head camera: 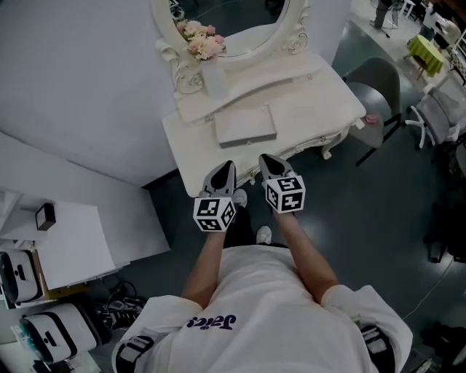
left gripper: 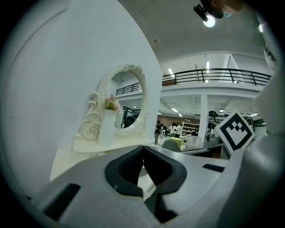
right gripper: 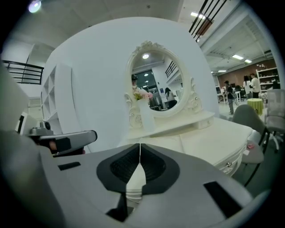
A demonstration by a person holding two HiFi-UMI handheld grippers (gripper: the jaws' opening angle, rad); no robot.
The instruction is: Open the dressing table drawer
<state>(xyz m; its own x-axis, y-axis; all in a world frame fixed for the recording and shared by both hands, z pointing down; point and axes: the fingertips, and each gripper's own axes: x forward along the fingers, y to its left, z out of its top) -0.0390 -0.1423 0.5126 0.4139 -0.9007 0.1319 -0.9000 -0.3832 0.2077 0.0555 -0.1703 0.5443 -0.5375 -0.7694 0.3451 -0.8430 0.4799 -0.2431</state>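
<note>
The white dressing table (head camera: pixel 191 138) stands ahead of me, with an oval mirror (head camera: pixel 240 22) and a vase of pink flowers (head camera: pixel 204 45) at its back. Its drawer front is below the near edge and hidden in the head view. In the right gripper view a small knob (right gripper: pixel 229 164) shows on the table's front. My left gripper (head camera: pixel 227 169) and right gripper (head camera: pixel 266 160) hover side by side just before the near edge, both shut and empty, touching nothing. The left gripper (left gripper: pixel 143 148) points at the tabletop, the right gripper (right gripper: pixel 140 147) towards the mirror (right gripper: pixel 156 84).
A flat grey box (head camera: pixel 245 125) lies on the tabletop behind the grippers. A grey chair (head camera: pixel 375 87) stands to the table's right and a white cabinet (head camera: pixel 73 240) to my left. The curved white wall (head camera: pixel 73 80) backs the table.
</note>
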